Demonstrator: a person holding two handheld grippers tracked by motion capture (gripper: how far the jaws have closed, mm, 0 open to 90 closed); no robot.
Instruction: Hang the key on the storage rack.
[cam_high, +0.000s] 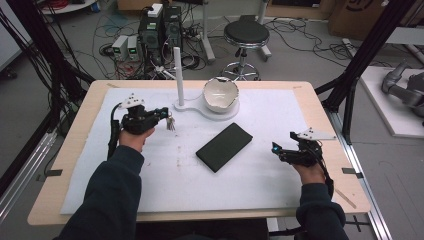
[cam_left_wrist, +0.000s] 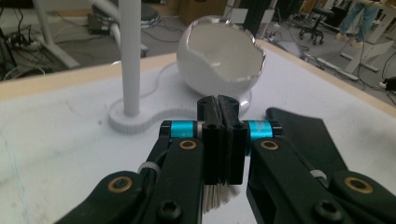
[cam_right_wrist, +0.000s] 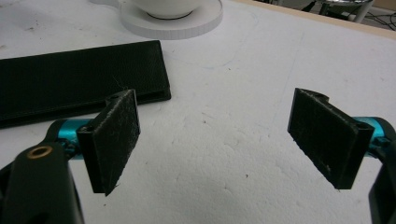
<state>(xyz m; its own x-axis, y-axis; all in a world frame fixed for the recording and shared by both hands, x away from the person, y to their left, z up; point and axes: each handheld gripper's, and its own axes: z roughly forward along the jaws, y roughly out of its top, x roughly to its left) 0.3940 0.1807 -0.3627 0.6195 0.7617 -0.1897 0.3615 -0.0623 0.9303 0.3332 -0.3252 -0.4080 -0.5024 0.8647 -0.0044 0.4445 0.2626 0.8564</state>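
While the left claw (cam_high: 161, 114) pinches a small bunch of keys (cam_high: 171, 123), the keys hang off its tip, up in the air, just to the left of the white post (cam_high: 179, 76); its jaws are squeezed tight together, and in the left gripper view a bit of pale metal (cam_left_wrist: 215, 197) sticks out under them. It looks like the keys should go onto the post or into the broken white egg bowl (cam_high: 220, 94), which sits just right of the post on the same white base (cam_high: 187, 107); that is my guess. The grip is only on a small bit of the bunch, so the keys could swing and slip out, then drop on the white surface (cam_high: 150, 175); a quick jerk would do it. The post is thin and tall, so a bump from the claw could tip it or push the base. The bowl's rim is jagged, so the keys could snag there. The right claw (cam_high: 276, 149) rests far right of the post with its jaws wide apart and nothing between them; the black case (cam_high: 224, 146) lies flat, right of the post and nearer the person.
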